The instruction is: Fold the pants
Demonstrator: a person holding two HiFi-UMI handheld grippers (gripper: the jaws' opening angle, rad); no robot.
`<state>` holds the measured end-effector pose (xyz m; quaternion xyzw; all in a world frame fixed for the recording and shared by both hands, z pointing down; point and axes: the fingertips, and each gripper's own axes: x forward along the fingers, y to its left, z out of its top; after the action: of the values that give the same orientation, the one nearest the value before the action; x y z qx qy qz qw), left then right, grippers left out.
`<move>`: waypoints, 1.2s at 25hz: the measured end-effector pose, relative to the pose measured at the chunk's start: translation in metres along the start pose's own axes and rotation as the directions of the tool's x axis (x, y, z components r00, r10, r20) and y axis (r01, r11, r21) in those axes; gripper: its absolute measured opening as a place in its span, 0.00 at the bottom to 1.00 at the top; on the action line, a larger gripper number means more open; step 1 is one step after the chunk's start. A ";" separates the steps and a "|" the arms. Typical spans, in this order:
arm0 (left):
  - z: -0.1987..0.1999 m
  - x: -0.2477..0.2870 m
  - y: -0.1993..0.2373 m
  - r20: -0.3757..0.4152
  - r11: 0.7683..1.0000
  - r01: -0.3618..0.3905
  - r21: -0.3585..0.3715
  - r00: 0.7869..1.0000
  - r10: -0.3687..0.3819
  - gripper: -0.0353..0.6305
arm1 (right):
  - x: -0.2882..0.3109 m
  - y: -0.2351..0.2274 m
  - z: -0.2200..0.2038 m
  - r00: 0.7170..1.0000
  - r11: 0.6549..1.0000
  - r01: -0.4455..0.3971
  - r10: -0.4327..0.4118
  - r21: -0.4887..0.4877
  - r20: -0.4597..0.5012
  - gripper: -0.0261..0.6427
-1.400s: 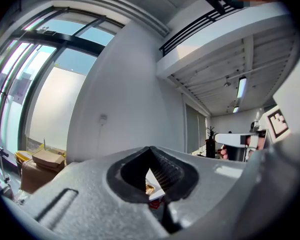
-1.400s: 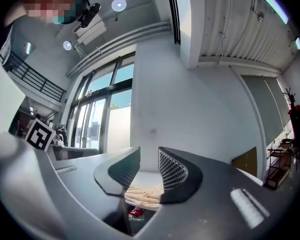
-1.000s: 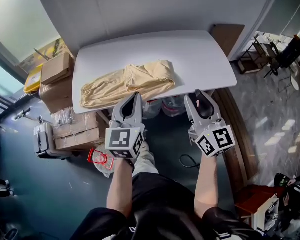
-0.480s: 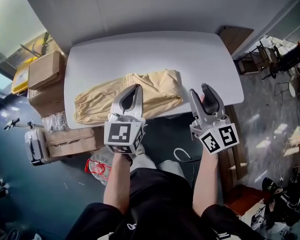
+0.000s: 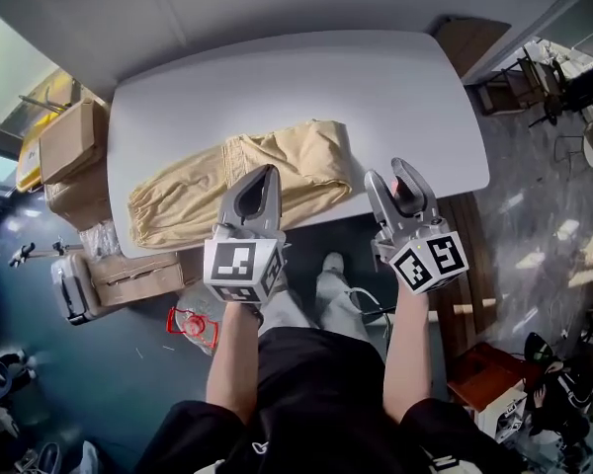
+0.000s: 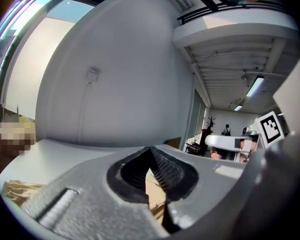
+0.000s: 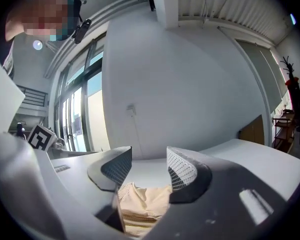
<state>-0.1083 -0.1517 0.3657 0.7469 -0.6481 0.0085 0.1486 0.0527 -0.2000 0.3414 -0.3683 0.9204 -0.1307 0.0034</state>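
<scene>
A white table with rounded corners stands against a pale wall, over a dark floor. The beige pants lie on it as a folded bundle. They run slantwise from the table's middle down to its near left edge, with a gathered end at the left.

The left gripper has its tip over the near edge of the pants. Its jaws are together at the tips, with nothing caught between them. Whether it touches the cloth cannot be told.

The right gripper is just to the right of the pants, at the table's near edge. Its jaws stand apart and have just been opening. The gap between them is empty, with the pants visible beyond it.

Left of the pants, off the table, cardboard boxes are stacked. A small red-rimmed object lies on the floor below the pants, near the person's left arm. A brown wooden panel stands well to the right of the pants, past the table's far corner.
</scene>
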 end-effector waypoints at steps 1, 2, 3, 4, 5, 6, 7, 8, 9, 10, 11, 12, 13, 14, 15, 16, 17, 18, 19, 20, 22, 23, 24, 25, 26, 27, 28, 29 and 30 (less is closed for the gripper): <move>-0.003 0.002 -0.003 -0.007 1.000 -0.005 0.000 1.000 0.005 0.06 | 0.000 -0.007 -0.004 1.000 1.000 0.001 -0.001 0.016 -0.007 0.36; -0.005 0.005 -0.005 -0.012 1.000 -0.010 0.000 1.000 0.010 0.06 | 0.001 -0.011 -0.008 1.000 1.000 -0.001 0.001 0.028 -0.013 0.37; -0.007 0.009 -0.007 -0.015 1.000 -0.015 -0.004 1.000 0.015 0.06 | 0.002 -0.014 -0.011 1.000 0.999 -0.008 0.009 0.034 -0.019 0.37; -0.009 0.012 -0.008 -0.020 1.000 -0.021 -0.011 1.000 0.021 0.06 | 0.003 -0.015 -0.014 0.999 0.999 -0.018 0.019 0.033 -0.028 0.39; -0.012 0.015 -0.008 -0.027 0.999 -0.026 -0.018 0.999 0.026 0.06 | 0.005 -0.015 -0.018 0.999 0.999 -0.025 0.026 0.028 -0.040 0.43; -0.017 0.017 -0.010 -0.037 0.999 -0.031 -0.023 0.999 0.031 0.06 | 0.006 -0.016 -0.022 0.998 0.999 -0.026 0.027 0.023 -0.056 0.44; -0.022 0.019 -0.011 -0.048 0.999 -0.035 -0.022 0.998 0.034 0.06 | 0.006 -0.019 -0.029 0.997 0.999 -0.023 0.025 0.023 -0.075 0.44; -0.028 0.021 -0.013 -0.061 0.999 -0.038 -0.020 0.997 0.037 0.06 | 0.007 -0.022 -0.037 0.995 0.999 -0.016 0.019 0.032 -0.096 0.44; -0.033 0.023 -0.014 -0.074 0.999 -0.040 -0.020 0.997 0.039 0.06 | 0.008 -0.026 -0.047 0.993 0.999 -0.009 0.014 0.045 -0.118 0.44; -0.039 0.025 -0.015 -0.085 0.999 -0.042 -0.023 0.996 0.040 0.06 | 0.010 -0.030 -0.056 0.990 0.998 -0.003 0.011 0.056 -0.139 0.44; -0.044 0.028 -0.015 -0.095 0.999 -0.043 -0.029 0.995 0.041 0.06 | 0.011 -0.032 -0.065 0.987 0.998 -0.001 0.010 0.061 -0.161 0.44; -0.049 0.030 -0.014 -0.104 0.998 -0.045 -0.034 0.994 0.042 0.06 | 0.013 -0.035 -0.073 0.983 0.998 0.000 0.011 0.060 -0.181 0.44; -0.055 0.032 -0.014 -0.113 0.998 -0.049 -0.040 0.993 0.044 0.06 | 0.014 -0.037 -0.081 0.980 0.998 0.001 0.011 0.058 -0.199 0.44; -0.060 0.034 -0.013 -0.122 0.997 -0.053 -0.047 0.991 0.047 0.06 | 0.014 -0.038 -0.087 0.977 0.998 0.002 0.011 0.057 -0.215 0.44; -0.065 0.035 -0.012 -0.130 0.997 -0.058 -0.054 0.990 0.051 0.06 | 0.015 -0.040 -0.094 0.973 0.998 0.003 0.010 0.058 -0.230 0.44; -0.070 0.036 -0.012 -0.138 0.996 -0.061 -0.060 0.989 0.053 0.06 | 0.015 -0.042 -0.100 0.969 0.998 0.005 0.009 0.057 -0.245 0.44; -0.075 0.037 -0.012 -0.145 0.996 -0.063 -0.064 0.988 0.053 0.06 | 0.016 -0.045 -0.107 0.965 0.998 0.006 0.009 0.055 -0.261 0.44; -0.079 0.039 -0.013 -0.152 0.996 -0.063 -0.069 0.987 0.052 0.06 | 0.017 -0.047 -0.114 0.961 0.999 0.006 0.010 0.054 -0.277 0.44; -0.083 0.040 -0.013 -0.159 0.995 -0.063 -0.073 0.986 0.051 0.06 | 0.018 -0.050 -0.121 0.956 0.999 0.005 0.011 0.054 -0.293 0.44; -0.088 0.041 -0.013 -0.167 0.995 -0.065 -0.076 0.985 0.051 0.06 | 0.020 -0.052 -0.129 0.950 0.998 0.006 0.012 0.055 -0.312 0.44; -0.098 0.042 -0.010 -0.189 0.994 -0.072 -0.084 0.980 0.055 0.06 | 0.024 -0.056 -0.147 0.933 0.999 0.015 0.004 0.051 -0.361 0.44; -0.104 0.043 -0.009 -0.202 0.993 -0.078 -0.089 0.978 0.059 0.06 | 0.025 -0.058 -0.157 0.922 0.998 0.023 -0.001 0.053 -0.387 0.44; -0.110 0.045 -0.007 -0.215 0.992 -0.086 -0.093 0.974 0.065 0.06 | 0.025 -0.060 -0.166 0.912 0.998 0.032 -0.004 0.061 -0.411 0.44; -0.117 0.046 -0.005 -0.231 0.991 -0.095 -0.094 0.970 0.071 0.06 | 0.026 -0.062 -0.176 0.902 0.996 0.042 -0.005 0.077 -0.432 0.44; -0.124 0.047 -0.003 -0.247 0.990 -0.103 -0.095 0.966 0.077 0.06 | 0.027 -0.064 -0.184 0.894 0.994 0.053 -0.005 0.095 -0.449 0.43; -0.130 0.048 -0.001 -0.261 0.990 -0.108 -0.095 0.962 0.080 0.06 | 0.028 -0.066 -0.191 0.886 0.992 0.063 -0.004 0.112 -0.463 0.43; -0.136 0.049 -0.001 -0.274 0.989 -0.110 -0.095 0.958 0.080 0.06 | 0.028 -0.067 -0.198 0.880 0.990 0.071 -0.003 0.124 -0.475 0.43; -0.141 0.049 0.000 -0.286 0.989 -0.112 -0.096 0.955 0.080 0.06 | 0.029 -0.068 -0.204 0.874 0.988 0.076 -0.002 0.132 -0.486 0.43; -0.146 0.048 0.000 -0.298 0.989 -0.115 -0.097 0.951 0.081 0.06 | 0.029 -0.069 -0.209 0.867 0.987 0.079 0.000 0.137 -0.498 0.43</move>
<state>-0.0740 -0.1642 0.5155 0.6946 -0.6546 0.0899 0.2845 0.0572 -0.2178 0.5628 -0.3397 0.8698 -0.2913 -0.2077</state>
